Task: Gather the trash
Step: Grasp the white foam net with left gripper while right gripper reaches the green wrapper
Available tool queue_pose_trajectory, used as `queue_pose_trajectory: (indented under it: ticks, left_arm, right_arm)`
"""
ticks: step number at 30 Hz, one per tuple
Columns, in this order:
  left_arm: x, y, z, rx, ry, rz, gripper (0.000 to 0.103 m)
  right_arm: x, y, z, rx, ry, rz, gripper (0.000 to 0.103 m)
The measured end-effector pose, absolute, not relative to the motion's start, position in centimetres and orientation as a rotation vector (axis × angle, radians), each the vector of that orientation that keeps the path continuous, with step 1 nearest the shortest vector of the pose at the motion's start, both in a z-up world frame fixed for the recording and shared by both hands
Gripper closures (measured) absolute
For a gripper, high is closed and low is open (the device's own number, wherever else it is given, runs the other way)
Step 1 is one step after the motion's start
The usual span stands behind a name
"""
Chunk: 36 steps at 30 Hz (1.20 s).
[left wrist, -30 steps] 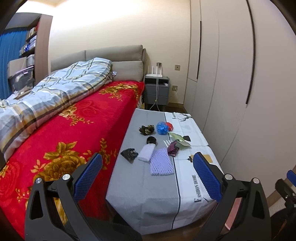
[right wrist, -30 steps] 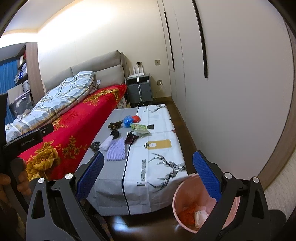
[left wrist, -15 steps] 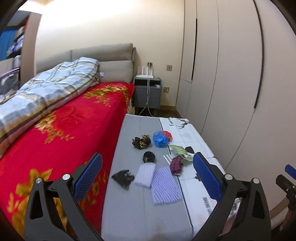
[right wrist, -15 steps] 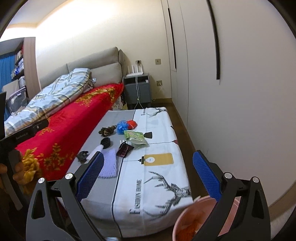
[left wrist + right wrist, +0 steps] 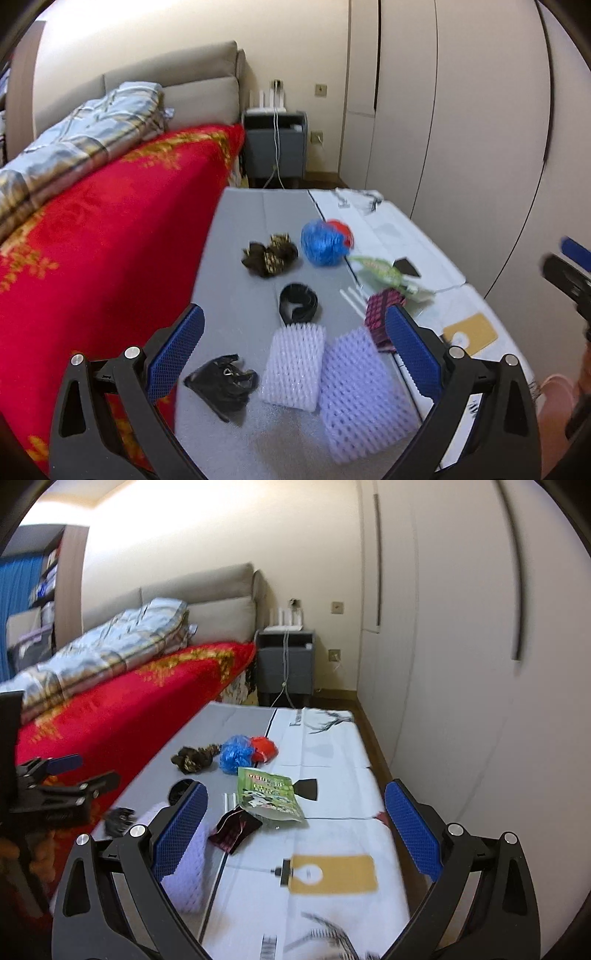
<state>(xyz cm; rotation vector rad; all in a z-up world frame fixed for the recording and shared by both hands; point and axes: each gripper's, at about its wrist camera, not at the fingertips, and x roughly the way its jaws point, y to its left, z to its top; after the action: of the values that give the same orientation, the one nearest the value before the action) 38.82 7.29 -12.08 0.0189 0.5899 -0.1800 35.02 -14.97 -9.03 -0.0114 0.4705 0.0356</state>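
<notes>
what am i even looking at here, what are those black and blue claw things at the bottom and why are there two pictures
Those claws are handheld grippers: a person holds one in each hand, and each carries a wide-angle camera looking out between its two blue-padded fingers. One picture is from the left gripper, the other from the right gripper. Both are open and hold nothing.

Ahead is a low table under a grey and white cloth, beside a bed with a red blanket. Scattered on it is trash: two white foam nets, a crumpled black bag, a blue mesh ball, a red piece, a green snack packet, a dark red wrapper and a black ring. The left gripper hovers nearest the foam nets.
</notes>
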Motion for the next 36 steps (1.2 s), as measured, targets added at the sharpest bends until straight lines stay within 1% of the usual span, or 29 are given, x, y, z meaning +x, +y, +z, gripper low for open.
queue_pose_trajectory:
  ticks: [3,6,10,16,21,24,25,27,29,30,32,33,34,36]
  left_arm:
    - [40.2,7.0,-14.0,0.032,0.607,-0.179,0.008]
    - [41.4,7.2,-15.9,0.012,0.644,-0.178,0.008]
    - [42.5,7.2,-17.4,-0.005,0.66,-0.183,0.008]
    - [43.7,7.0,-19.3,-0.019,0.695,-0.18,0.008]
    - [44.1,7.1,-20.0,-0.034,0.721,-0.18,0.008]
    - [44.3,7.0,-20.2,-0.041,0.73,-0.187,0.008]
    - [44.4,6.9,-20.2,-0.042,0.733,-0.19,0.008]
    - [44.4,6.8,-20.3,-0.044,0.741,-0.202,0.012]
    - [44.6,6.8,-20.5,-0.047,0.75,-0.21,0.014]
    - [44.6,6.8,-20.5,-0.05,0.752,-0.213,0.016]
    - [44.7,6.9,-20.7,-0.061,0.762,-0.218,0.017]
    - [44.7,6.9,-20.7,-0.066,0.765,-0.22,0.019]
    - [44.7,7.0,-20.7,-0.072,0.768,-0.223,0.02]
    - [44.8,7.0,-20.9,-0.084,0.778,-0.232,0.027]
  right_arm:
    - [38.3,-13.8,-11.5,-0.041,0.504,0.042,0.008]
    - [40.6,-12.7,-13.8,-0.137,0.52,0.016,0.008]
    - [42.8,-13.0,-16.3,-0.151,0.58,0.009,0.008]
    - [44.5,-13.5,-18.3,-0.177,0.62,-0.008,0.008]
    - [45.6,-13.9,-18.8,-0.175,0.628,-0.003,0.009]
    - [46.3,-13.4,-19.1,-0.201,0.633,0.024,0.012]
    - [46.5,-13.2,-19.1,-0.205,0.633,0.039,0.016]
    - [46.9,-12.8,-19.1,-0.213,0.637,0.067,0.019]
    - [47.3,-12.4,-19.2,-0.22,0.642,0.101,0.024]
    - [47.5,-12.2,-19.3,-0.224,0.646,0.115,0.028]
    - [47.9,-11.8,-19.4,-0.231,0.655,0.143,0.031]
    - [48.0,-11.6,-19.4,-0.238,0.657,0.159,0.034]
    - [48.2,-11.4,-19.4,-0.244,0.657,0.17,0.035]
    - [48.5,-11.0,-19.5,-0.257,0.653,0.185,0.035]
